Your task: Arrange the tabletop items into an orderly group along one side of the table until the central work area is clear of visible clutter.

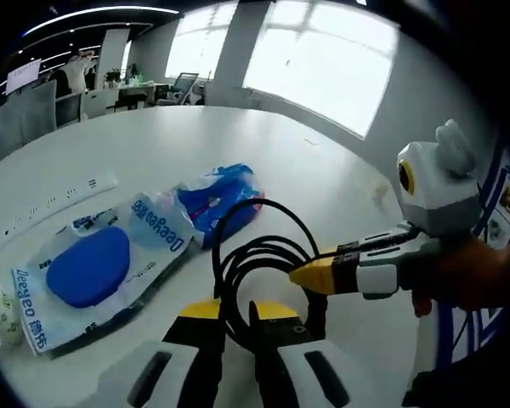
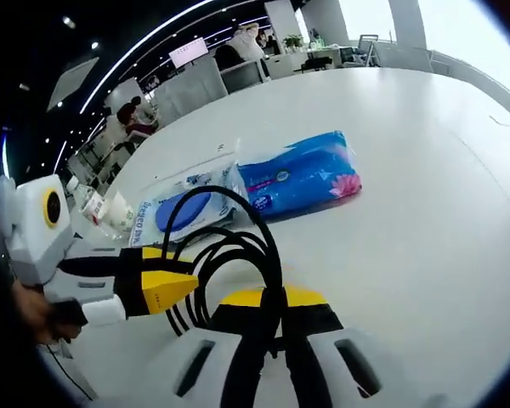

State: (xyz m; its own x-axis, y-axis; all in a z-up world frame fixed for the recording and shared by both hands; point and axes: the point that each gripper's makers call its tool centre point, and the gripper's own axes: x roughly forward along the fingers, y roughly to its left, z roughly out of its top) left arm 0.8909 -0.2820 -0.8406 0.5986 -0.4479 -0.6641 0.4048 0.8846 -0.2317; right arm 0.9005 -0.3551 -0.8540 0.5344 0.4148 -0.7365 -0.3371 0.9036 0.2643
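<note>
So far: clutter unsorted
Left gripper [image 1: 235, 340]: jaws closed on black cable [image 1: 259, 255]
Right gripper [image 2: 268, 340]: jaws pinching same cable
Bench [image 1: 195, 144]: blue tissue pack [image 2: 302, 174], sponge packet [image 1: 93, 268] remain mid-bench

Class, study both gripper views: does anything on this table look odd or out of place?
Yes: the black cable is loosely coiled and pinched by both tongs, left and right, at once. The packets look intact; nothing has spilled.
</note>
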